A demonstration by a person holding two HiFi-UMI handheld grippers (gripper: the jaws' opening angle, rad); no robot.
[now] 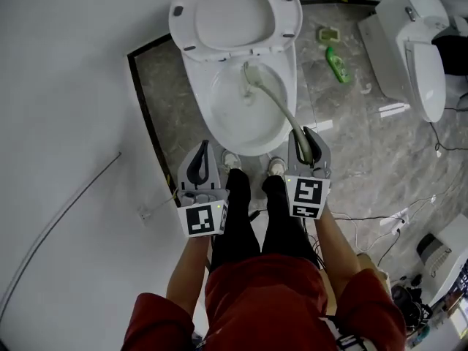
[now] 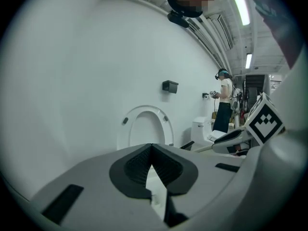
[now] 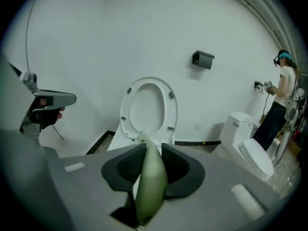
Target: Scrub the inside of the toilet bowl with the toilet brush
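A white toilet bowl [image 1: 241, 112] stands ahead with its seat and lid [image 1: 234, 13] raised; the raised seat [image 3: 148, 110] also shows in the right gripper view. My right gripper [image 1: 306, 139] is shut on the pale green handle of the toilet brush [image 1: 281, 108], whose head [image 1: 251, 75] sits inside the bowl near its back wall. The handle [image 3: 150, 182] runs between the right jaws. My left gripper [image 1: 199, 163] hangs by the bowl's front left, shut with nothing held; its view shows the raised seat [image 2: 144, 126] beyond the closed jaws.
A second toilet [image 1: 413, 46] stands at the right. A green bottle [image 1: 338, 64] and a small green item [image 1: 327, 33] lie on the marble floor [image 1: 351, 145]. Cables [image 1: 395, 221] trail at right. Another person [image 2: 223, 100] stands far off. My legs and shoes [image 1: 252, 170] are at the bowl's front.
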